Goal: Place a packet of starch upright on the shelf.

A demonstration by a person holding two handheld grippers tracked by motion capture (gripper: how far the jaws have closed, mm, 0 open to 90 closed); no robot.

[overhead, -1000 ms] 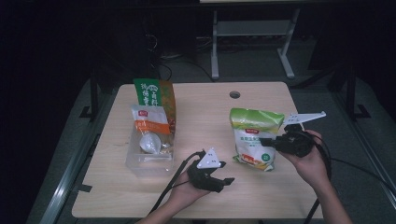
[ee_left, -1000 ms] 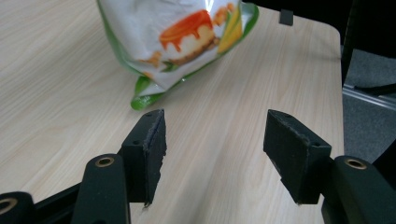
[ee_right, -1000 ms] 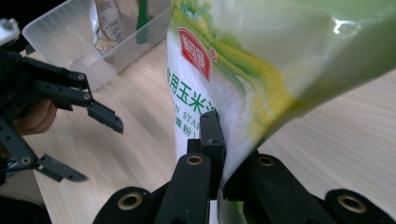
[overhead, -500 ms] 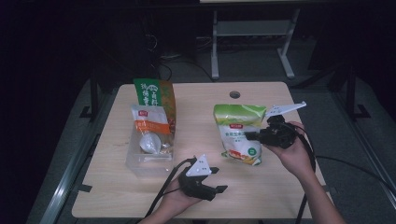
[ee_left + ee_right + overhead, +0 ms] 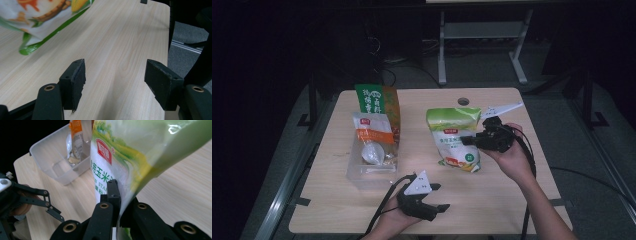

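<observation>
A green and white starch bag (image 5: 455, 137) with Chinese print hangs above the table (image 5: 522, 200) right of centre, clamped at its edge by the right gripper (image 5: 468, 141). At nine o'clock from it, a clear plastic tub (image 5: 364, 175) holds an orange-labelled packet (image 5: 373, 131) and a green-and-orange bag (image 5: 378, 99). At seven o'clock, the left gripper (image 5: 439, 197), its jaws just widened and empty, hovers low.

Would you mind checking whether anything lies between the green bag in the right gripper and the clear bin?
Nothing visible does. The right gripper holds the green bag, and only bare table lies between it and the bin, which already holds two packets.
</observation>
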